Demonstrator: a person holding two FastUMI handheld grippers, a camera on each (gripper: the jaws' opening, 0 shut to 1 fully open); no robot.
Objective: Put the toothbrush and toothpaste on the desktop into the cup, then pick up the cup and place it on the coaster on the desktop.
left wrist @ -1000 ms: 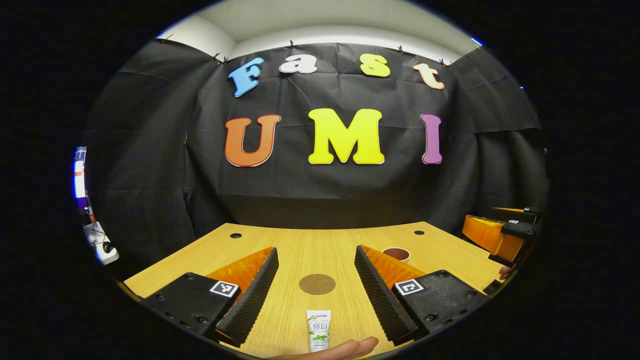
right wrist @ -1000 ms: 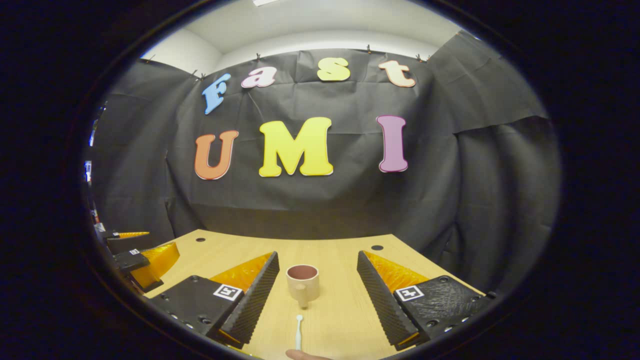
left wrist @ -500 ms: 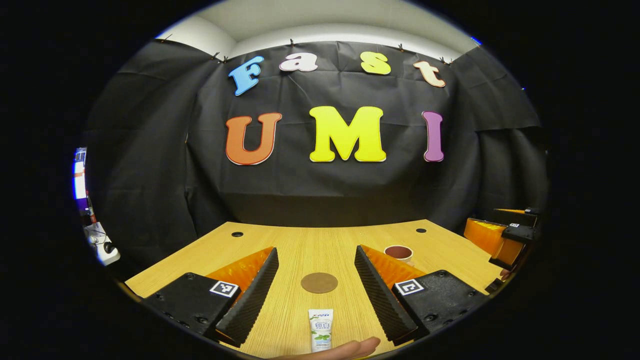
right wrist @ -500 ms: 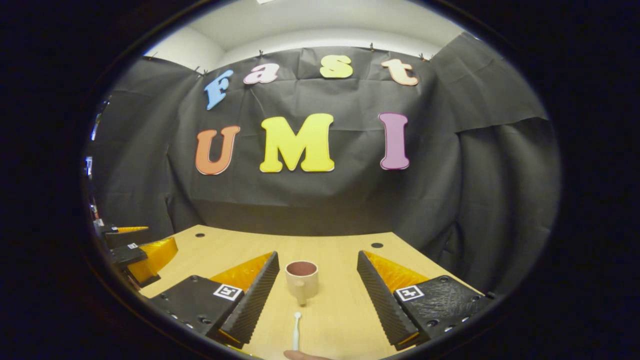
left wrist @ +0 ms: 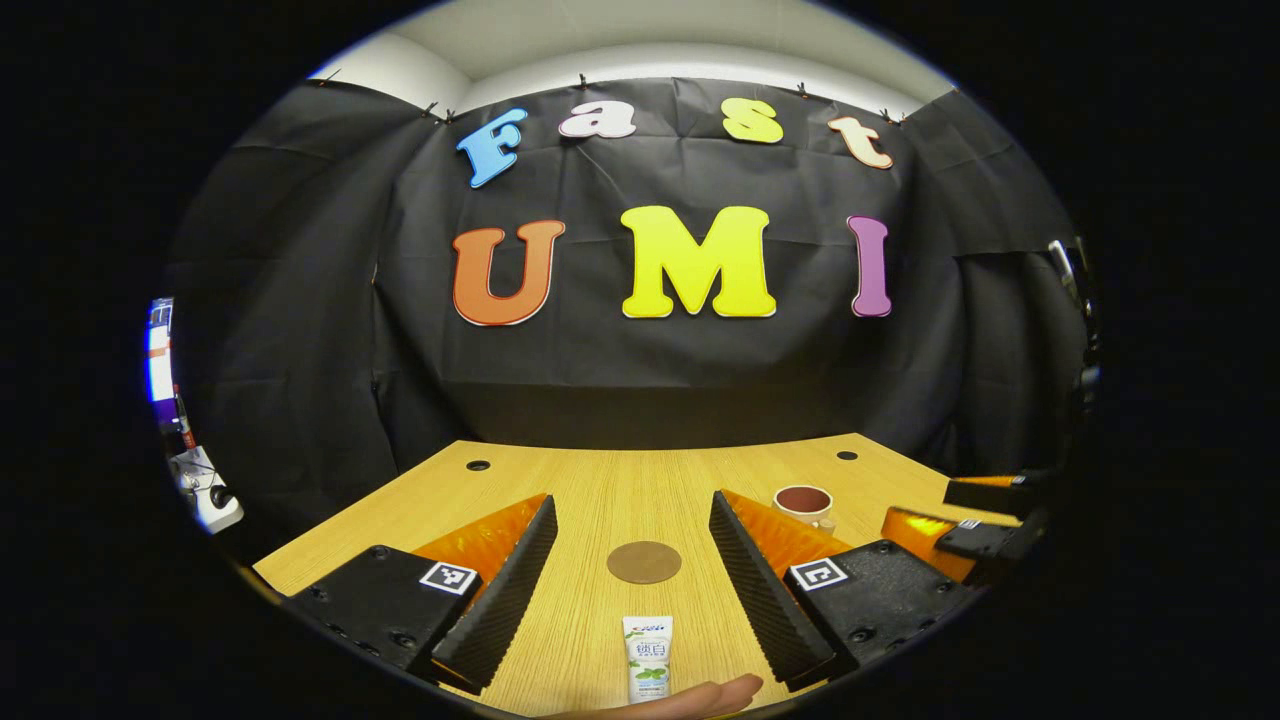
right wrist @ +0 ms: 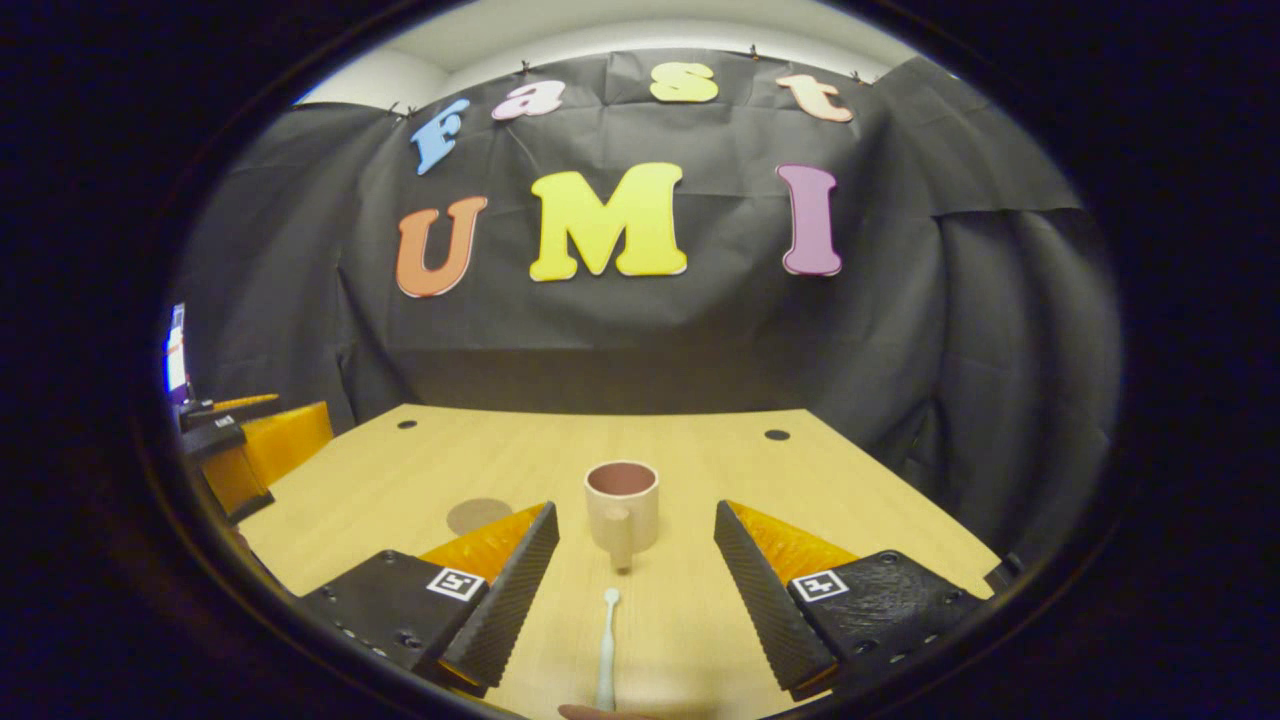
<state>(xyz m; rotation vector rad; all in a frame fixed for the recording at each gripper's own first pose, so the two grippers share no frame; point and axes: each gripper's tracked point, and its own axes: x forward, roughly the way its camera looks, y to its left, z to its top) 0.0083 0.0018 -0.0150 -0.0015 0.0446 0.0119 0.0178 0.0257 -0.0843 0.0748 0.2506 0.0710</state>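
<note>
Toothbrush (right wrist: 606, 650) lies handle-first toward the spread right gripper (right wrist: 635, 590), before the cup (right wrist: 621, 505); lower straight, pinch mid-handle. Left gripper (left wrist: 630, 580), spread, straddles the toothpaste (left wrist: 647, 655).

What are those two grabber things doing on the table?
A person holds two grippers over a wooden table, both open and holding nothing. The left gripper points at a toothpaste tube and a round coaster. The right gripper points at a toothbrush and a cup. Nothing is in the cup yet.
</note>
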